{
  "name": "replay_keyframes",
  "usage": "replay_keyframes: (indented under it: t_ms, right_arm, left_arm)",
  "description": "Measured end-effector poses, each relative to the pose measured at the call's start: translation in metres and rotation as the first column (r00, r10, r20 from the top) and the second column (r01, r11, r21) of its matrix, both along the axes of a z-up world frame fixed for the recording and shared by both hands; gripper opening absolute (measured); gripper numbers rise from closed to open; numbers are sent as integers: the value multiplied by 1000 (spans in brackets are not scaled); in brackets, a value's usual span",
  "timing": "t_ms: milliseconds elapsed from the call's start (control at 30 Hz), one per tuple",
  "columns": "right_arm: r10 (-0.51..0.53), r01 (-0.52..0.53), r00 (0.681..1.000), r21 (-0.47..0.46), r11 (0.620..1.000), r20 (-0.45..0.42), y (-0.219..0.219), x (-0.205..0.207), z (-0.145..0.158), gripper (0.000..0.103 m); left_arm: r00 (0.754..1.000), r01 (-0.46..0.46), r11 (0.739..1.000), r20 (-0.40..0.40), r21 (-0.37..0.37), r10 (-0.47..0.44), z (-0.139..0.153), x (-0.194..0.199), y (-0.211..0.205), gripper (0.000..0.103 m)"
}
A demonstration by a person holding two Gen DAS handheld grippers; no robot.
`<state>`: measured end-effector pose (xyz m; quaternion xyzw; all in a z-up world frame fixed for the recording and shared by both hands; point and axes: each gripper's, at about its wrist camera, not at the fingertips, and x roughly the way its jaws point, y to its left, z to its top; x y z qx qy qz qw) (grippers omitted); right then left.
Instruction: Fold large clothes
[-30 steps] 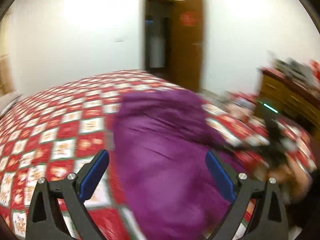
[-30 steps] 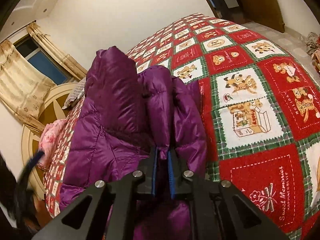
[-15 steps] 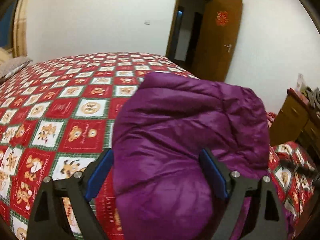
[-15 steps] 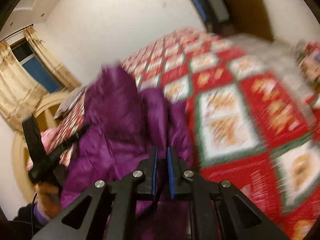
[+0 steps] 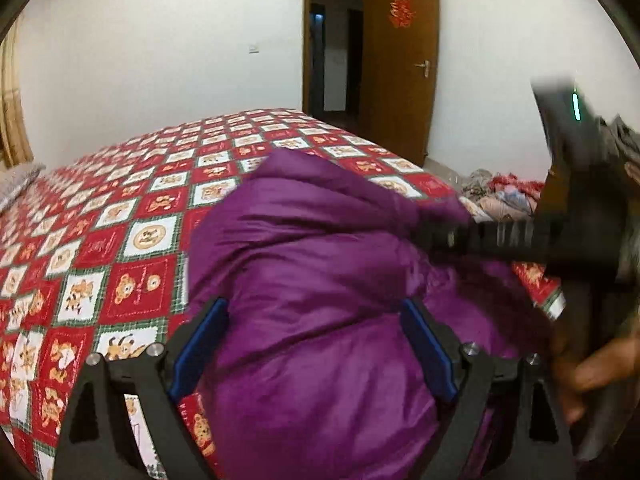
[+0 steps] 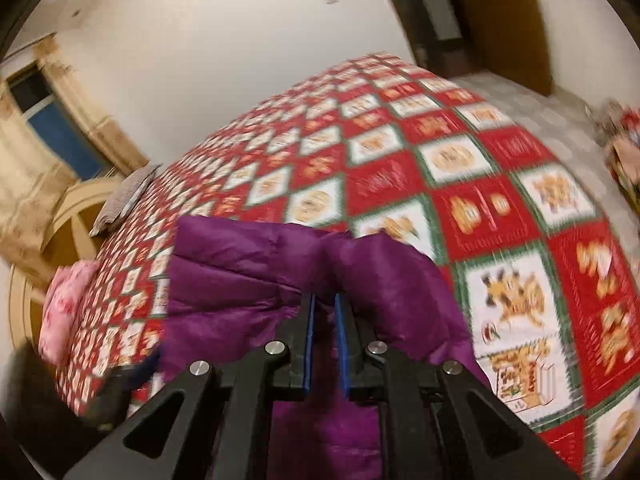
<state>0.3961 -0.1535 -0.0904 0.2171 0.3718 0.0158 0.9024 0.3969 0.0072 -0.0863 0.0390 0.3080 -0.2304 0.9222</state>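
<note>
While bunched on the bed [image 5: 132, 184], purple jacket [image 5: 320, 280] runs lengthwise toward the door [image 5: 400, 60]. Left hand-held gripper [image 5: 316, 344] spread wide, straddling it. Right hand-held gripper [image 6: 325, 336] clamped on a fold. Sits lower, flatter than a second ago.

Bed with a patchwork cover and a purple coat on top

The bed [image 5: 132, 216] wears a red, white and green checked cover printed with cartoon animals. A bunched purple padded coat [image 5: 320, 280] lies on its near part. At the far end rest a grey patterned pillow [image 6: 124, 196] and, near it, a pink pillow [image 6: 64, 300] against the round wooden headboard [image 6: 68, 216].
</note>
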Motion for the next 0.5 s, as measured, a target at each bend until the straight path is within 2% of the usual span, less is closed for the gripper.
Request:
replay_keyframes:
  t_ms: [100,200,267,367,500]
  right_arm:
    - [-11,12,1000,-42,999,24,-1,-6,-12,9]
    - [-27,29,999,-49,998,39,-8,-9,-20,8]
    - [-37,41,998,-81,996,48,-11,-12,-25,7]
    - [-55,60,996,-85,995,67,-18,-16,-32,7]
    - [-71,72,994,0,997,82,-31,-18,-39,7]
  left_arm:
    - [998,-59,998,4,-35,59,13,12,12,91]
    - [985,-172,985,13,8,172,21,35,11,96]
    - [976,-216,975,-25,48,217,12,55,5,97]
    - [972,-209,972,-86,108,219,-11,73,-9,101]
    - [972,-224,965,-34,136,231,-26,73,-16,103]
